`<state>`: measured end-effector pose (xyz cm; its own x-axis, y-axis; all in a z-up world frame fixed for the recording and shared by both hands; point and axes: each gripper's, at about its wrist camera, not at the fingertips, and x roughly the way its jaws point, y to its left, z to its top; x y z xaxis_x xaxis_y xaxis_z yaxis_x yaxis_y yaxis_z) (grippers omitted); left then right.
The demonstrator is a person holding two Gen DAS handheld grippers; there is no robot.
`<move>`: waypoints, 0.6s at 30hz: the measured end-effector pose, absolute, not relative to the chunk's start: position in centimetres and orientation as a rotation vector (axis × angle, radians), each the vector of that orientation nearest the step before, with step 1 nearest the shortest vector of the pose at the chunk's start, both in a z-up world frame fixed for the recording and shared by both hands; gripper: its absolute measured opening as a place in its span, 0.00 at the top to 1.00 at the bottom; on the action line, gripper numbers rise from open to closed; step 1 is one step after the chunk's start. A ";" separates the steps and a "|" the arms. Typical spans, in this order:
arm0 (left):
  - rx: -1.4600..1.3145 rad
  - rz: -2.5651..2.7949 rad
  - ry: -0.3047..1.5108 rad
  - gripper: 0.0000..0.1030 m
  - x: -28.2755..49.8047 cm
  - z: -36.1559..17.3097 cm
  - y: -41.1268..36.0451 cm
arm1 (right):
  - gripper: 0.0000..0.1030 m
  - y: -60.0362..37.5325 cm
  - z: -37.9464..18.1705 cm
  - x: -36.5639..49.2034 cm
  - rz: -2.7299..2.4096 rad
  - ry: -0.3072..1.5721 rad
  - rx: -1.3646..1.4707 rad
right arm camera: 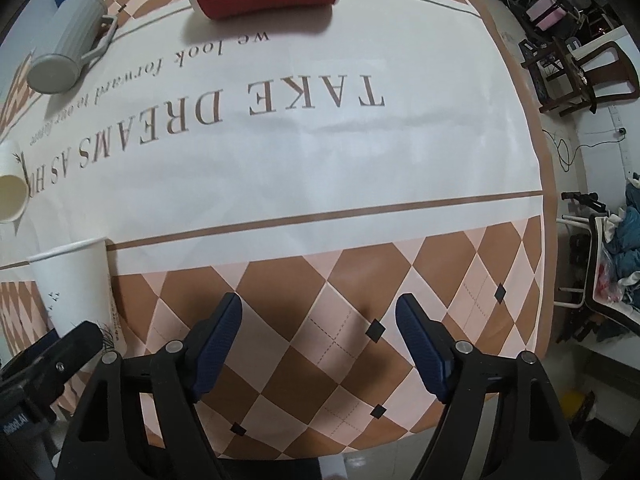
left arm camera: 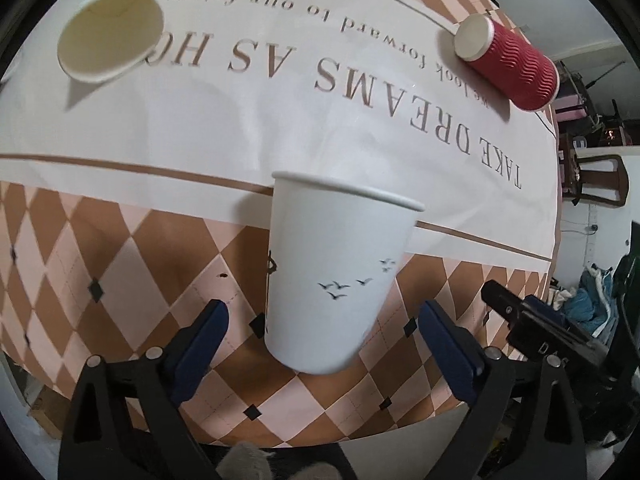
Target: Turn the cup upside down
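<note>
A white paper cup [left arm camera: 336, 272] printed with small birds stands upright on the tablecloth, rim up. My left gripper [left arm camera: 324, 344] is open, its blue pads on either side of the cup's lower part without touching it. The same cup shows at the left edge of the right wrist view [right arm camera: 76, 284]. My right gripper [right arm camera: 320, 340] is open and empty over the checkered part of the cloth near the front edge.
A red ribbed cup [left arm camera: 508, 64] lies on its side at the far right. A cream paper cup [left arm camera: 108, 36] lies on its side at the far left. A grey handled mug [right arm camera: 68, 56] lies at the back. The table edge [right arm camera: 548, 200] is to the right, chairs beyond.
</note>
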<state>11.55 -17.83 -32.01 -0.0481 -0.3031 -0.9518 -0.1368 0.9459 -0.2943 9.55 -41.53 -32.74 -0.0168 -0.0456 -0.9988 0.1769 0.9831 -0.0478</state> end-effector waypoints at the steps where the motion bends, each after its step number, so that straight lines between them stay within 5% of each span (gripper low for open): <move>1: -0.327 -0.141 1.606 0.05 11.5 -31.3 -17.8 | 0.19 -41.1 -32.1 9.4 -0.172 1.567 0.107; 9: -0.041 -0.014 1.370 0.00 10.7 -23.9 -15.0 | 0.09 -37.9 -24.1 11.0 0.038 1.353 -0.146; 18: 0.071 0.194 1.429 0.00 7.6 -29.0 -9.2 | 0.16 -22.1 -23.5 4.8 0.539 1.027 -1.298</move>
<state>7.58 -9.18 -29.03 0.1285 0.1761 -0.9759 -0.0908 0.9821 0.1653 4.75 -22.12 -23.50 0.4807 -0.2088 -0.8516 -0.8196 0.2381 -0.5210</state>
